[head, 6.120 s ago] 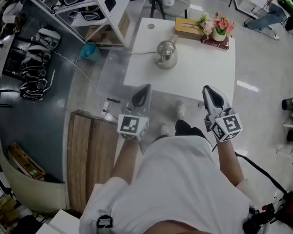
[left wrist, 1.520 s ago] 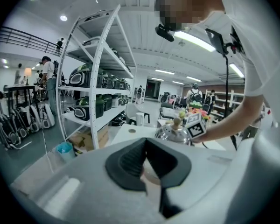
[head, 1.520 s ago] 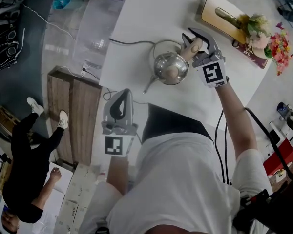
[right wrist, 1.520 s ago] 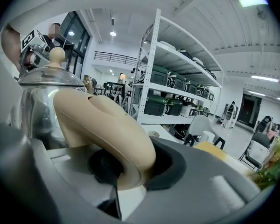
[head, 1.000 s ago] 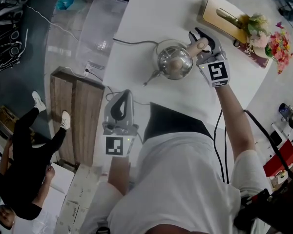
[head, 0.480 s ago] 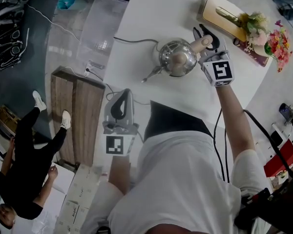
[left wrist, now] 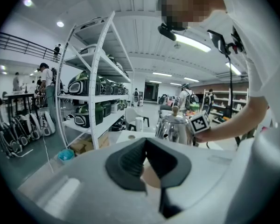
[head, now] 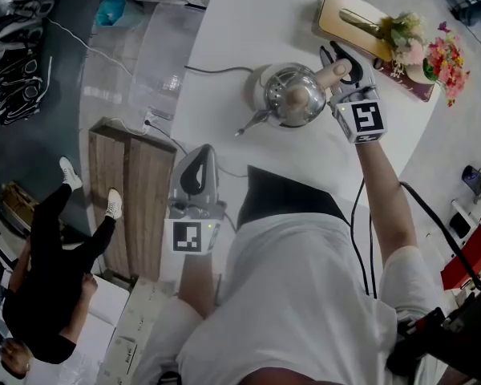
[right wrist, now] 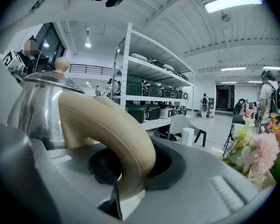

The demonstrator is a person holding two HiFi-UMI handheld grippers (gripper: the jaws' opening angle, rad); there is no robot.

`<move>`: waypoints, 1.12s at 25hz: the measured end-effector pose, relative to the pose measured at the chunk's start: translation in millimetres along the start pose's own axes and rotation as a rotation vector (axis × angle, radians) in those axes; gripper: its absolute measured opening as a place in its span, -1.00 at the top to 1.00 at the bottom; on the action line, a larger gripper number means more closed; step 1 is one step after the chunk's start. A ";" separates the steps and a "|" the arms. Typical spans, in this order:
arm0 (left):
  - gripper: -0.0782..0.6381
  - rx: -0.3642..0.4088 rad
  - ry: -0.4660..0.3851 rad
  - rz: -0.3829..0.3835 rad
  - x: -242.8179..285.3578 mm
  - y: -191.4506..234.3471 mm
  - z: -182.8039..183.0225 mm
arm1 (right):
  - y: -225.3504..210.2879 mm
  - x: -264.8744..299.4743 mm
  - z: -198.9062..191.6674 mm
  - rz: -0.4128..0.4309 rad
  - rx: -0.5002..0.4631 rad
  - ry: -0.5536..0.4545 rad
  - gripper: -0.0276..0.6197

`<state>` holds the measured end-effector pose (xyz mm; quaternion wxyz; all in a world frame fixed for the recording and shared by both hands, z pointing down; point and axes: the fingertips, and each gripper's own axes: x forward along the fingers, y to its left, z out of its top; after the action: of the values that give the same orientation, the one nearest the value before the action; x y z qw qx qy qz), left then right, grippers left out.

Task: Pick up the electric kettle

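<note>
Head view: kettle gripped by its handle

White table (head: 224, 38) fills the upper centre of the frame. Over it, just right of centre, is the steel electric kettle (head: 293, 99), spout toward the lower left. At upper right, the right gripper (head: 342, 61) has its jaws partly apart, clamped on the kettle's beige handle (right wrist: 109, 129). Left gripper (head: 196, 171), lower left of the kettle, has its tips together, empty.
</note>
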<state>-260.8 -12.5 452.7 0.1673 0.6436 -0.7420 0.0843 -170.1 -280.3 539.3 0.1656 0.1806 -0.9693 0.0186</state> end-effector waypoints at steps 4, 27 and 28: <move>0.78 0.006 0.009 -0.021 3.9 -7.8 2.1 | -10.1 -17.2 -2.5 -0.028 0.002 -0.013 0.64; 0.78 0.128 0.042 -0.273 56.8 -98.2 17.9 | -113.2 -163.0 -46.1 -0.366 0.137 -0.008 0.64; 0.78 0.132 0.044 -0.283 59.2 -101.9 17.8 | -116.9 -169.3 -48.9 -0.382 0.143 -0.006 0.64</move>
<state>-169.9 -89.5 448.1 0.1513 0.7495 -0.6327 0.1225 36.0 -326.6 527.1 0.1498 0.3728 -0.9141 0.0551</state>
